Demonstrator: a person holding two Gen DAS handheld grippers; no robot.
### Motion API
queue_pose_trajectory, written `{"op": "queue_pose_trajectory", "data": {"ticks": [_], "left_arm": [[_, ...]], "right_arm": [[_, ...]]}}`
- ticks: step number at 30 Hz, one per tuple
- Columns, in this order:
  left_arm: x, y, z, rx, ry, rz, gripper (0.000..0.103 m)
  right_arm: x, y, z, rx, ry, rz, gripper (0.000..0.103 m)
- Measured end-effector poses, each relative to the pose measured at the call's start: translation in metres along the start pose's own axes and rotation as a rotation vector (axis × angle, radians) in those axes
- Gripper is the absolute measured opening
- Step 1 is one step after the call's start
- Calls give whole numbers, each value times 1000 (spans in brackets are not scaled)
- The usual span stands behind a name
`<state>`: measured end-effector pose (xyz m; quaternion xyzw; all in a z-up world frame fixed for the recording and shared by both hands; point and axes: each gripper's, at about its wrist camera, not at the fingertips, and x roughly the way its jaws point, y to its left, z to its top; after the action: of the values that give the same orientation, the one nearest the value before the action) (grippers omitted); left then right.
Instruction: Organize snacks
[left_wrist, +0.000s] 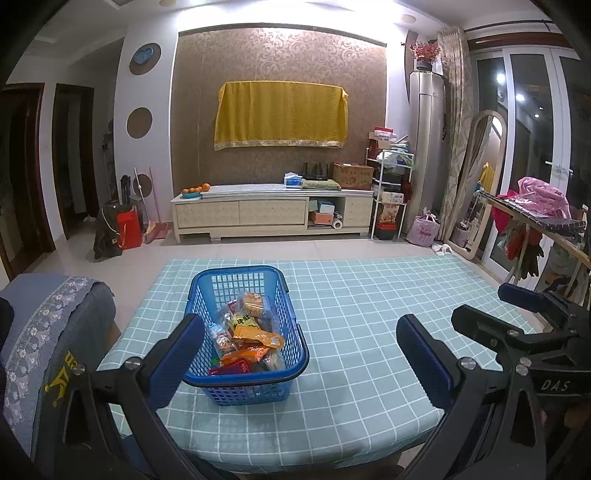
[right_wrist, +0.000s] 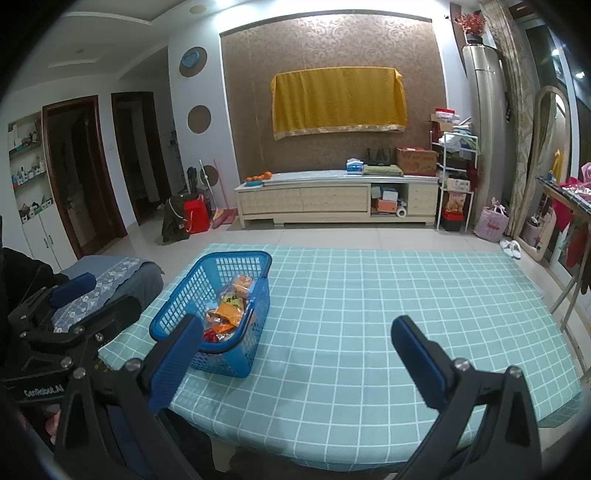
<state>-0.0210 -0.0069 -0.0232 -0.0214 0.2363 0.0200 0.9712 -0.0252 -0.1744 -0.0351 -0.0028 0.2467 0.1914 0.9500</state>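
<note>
Left hand-held gripper (left_wrist: 301, 343), at the bottom of the left wrist view, is holding its blue-padded fingers (left_wrist: 173, 360) spread wide with nothing between them. Right hand-held gripper (right_wrist: 293, 347), at the bottom of the right wrist view, is likewise standing spread and empty. Blue basket (left_wrist: 245, 334), left of centre, is sitting on the table (left_wrist: 369, 332) under a teal checked cloth, near its left edge. Snack packets (left_wrist: 247, 336), mostly orange and red, are lying heaped inside the basket. A chair back (left_wrist: 48, 332) draped in blue cloth is occupying the lower left.
</note>
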Motion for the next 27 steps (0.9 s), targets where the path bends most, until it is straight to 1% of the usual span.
{"op": "queue_pose_trajectory", "data": {"ticks": [10, 27], "left_arm": [[-1, 1, 0, -13, 7, -29, 103], [-2, 2, 1, -27, 12, -9, 103]], "right_arm": [[-2, 1, 1, -1, -2, -5, 103], [0, 6, 0, -7, 5, 6, 103]]}}
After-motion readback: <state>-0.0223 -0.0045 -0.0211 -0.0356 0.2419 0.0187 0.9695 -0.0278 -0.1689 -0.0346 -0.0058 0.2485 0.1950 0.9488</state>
